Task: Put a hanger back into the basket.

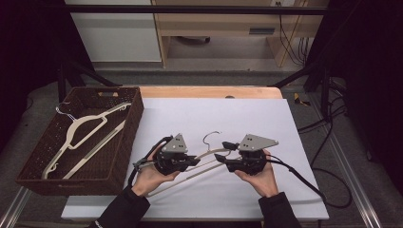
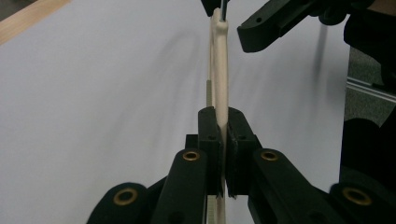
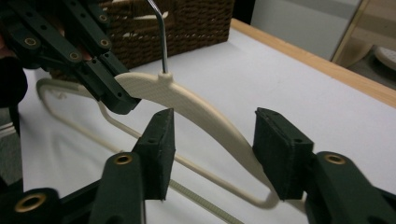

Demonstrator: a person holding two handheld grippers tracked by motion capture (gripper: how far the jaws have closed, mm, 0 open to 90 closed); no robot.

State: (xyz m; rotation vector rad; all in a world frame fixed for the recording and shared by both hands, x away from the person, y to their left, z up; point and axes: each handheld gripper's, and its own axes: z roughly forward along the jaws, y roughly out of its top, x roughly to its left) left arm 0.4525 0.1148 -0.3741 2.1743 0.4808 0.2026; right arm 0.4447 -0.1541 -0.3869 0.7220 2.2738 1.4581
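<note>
A cream plastic hanger with a metal hook lies just above the white sheet between my two hands. My left gripper is shut on one arm of the hanger; in the left gripper view its pads press the cream arm from both sides. My right gripper faces it from the right. In the right gripper view its jaws stand open around the hanger's other arm, and the pads do not touch it. The left gripper grips near the hook there.
A brown woven basket stands at the left of the table and holds more cream hangers. The wooden table edge runs along the far side. Cables trail off to the right of the sheet.
</note>
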